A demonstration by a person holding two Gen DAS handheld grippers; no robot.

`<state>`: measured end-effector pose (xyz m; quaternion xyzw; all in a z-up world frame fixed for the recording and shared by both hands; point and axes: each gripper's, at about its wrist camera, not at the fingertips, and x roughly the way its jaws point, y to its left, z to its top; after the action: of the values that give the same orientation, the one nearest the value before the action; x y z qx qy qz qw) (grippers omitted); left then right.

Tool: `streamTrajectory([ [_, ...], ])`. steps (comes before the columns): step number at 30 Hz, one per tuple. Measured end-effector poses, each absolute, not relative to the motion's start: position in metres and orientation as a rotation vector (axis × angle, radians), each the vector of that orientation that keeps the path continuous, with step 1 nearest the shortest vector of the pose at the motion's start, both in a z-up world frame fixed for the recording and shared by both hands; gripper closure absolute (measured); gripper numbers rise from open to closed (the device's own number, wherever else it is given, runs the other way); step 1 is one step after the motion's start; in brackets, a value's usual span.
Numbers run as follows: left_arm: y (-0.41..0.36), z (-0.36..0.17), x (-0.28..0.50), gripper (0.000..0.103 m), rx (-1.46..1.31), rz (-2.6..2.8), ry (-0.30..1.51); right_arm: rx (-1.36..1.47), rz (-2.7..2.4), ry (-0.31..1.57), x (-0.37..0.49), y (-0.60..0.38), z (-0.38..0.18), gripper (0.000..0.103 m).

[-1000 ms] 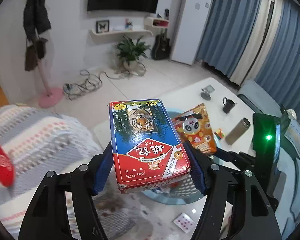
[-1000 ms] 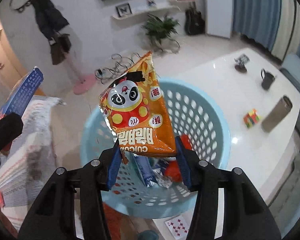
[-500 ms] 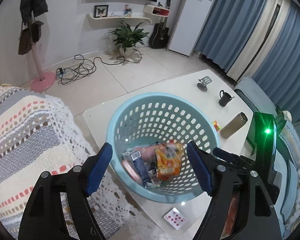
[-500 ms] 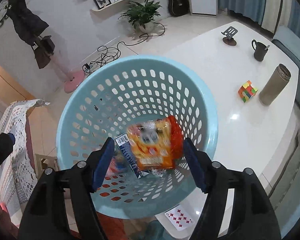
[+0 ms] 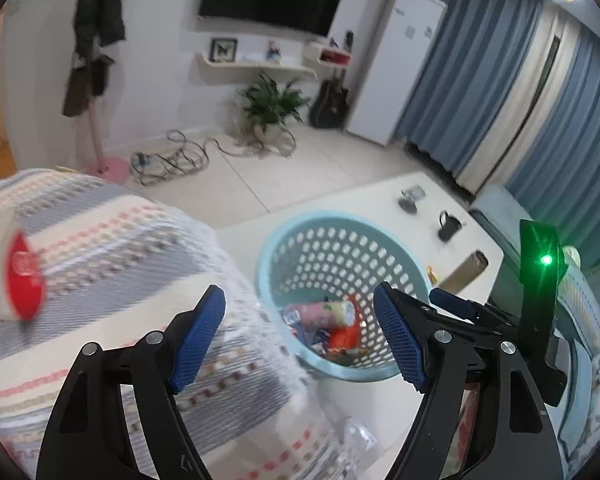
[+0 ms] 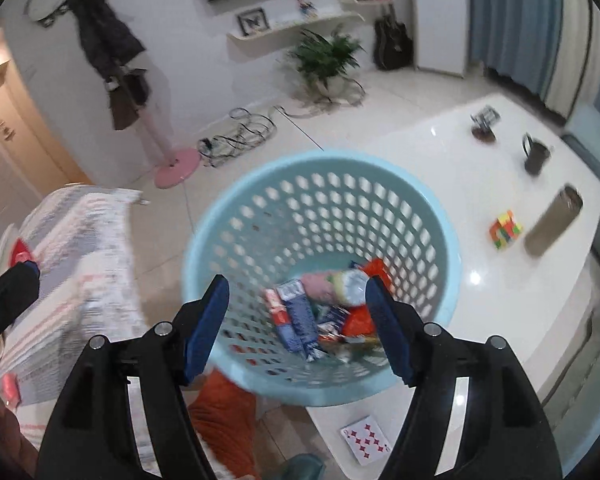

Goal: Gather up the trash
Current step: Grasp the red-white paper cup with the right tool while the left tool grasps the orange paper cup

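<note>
The left gripper (image 5: 300, 334) is hanging with jaws spread wide, gripping nothing, above a striped cover (image 5: 100, 240). The right gripper (image 6: 298, 320) is likewise gaping, unloaded, over the light-blue basket (image 6: 440, 216). Wrappers and a blue carton (image 6: 300, 324) are lying inside the basket, which is sitting on the white table (image 6: 500, 288) beside a playing card (image 6: 366, 440).

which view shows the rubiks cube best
The right wrist view: the cube sits in full sight on the white table, between the basket and the metal flask. The left wrist view shows only a sliver past the basket rim.
</note>
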<state>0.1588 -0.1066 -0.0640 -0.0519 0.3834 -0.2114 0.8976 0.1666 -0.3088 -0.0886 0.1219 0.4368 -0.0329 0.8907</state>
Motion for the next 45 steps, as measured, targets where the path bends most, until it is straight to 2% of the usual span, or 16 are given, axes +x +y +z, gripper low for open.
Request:
streamTrajectory([
  [7,-0.042,-0.022,0.122,0.028,-0.127,-0.315,0.669,0.156,0.079,0.808,0.153,-0.234,-0.038,0.036],
  [14,0.054,-0.001,0.089,0.020,-0.170,-0.098,0.588,0.080,0.278,0.782,0.151,-0.140,-0.015,0.032],
  [20,0.154,-0.008,0.074,0.018,-0.252,0.109,0.581,-0.015,0.376,0.784,0.161,-0.056,-0.014,0.029],
  [27,0.250,-0.048,0.087,0.018,-0.406,0.197,0.665,-0.053,0.377,0.793,0.183,0.012,-0.030,0.028],
  [39,0.267,-0.093,0.131,0.018,-0.471,0.209,0.749,-0.039,0.310,0.778,0.219,0.041,-0.056,0.028],
  [45,0.258,-0.101,0.133,0.031,-0.437,0.193,0.764,0.009,0.302,0.782,0.228,0.036,-0.068,0.028],
])
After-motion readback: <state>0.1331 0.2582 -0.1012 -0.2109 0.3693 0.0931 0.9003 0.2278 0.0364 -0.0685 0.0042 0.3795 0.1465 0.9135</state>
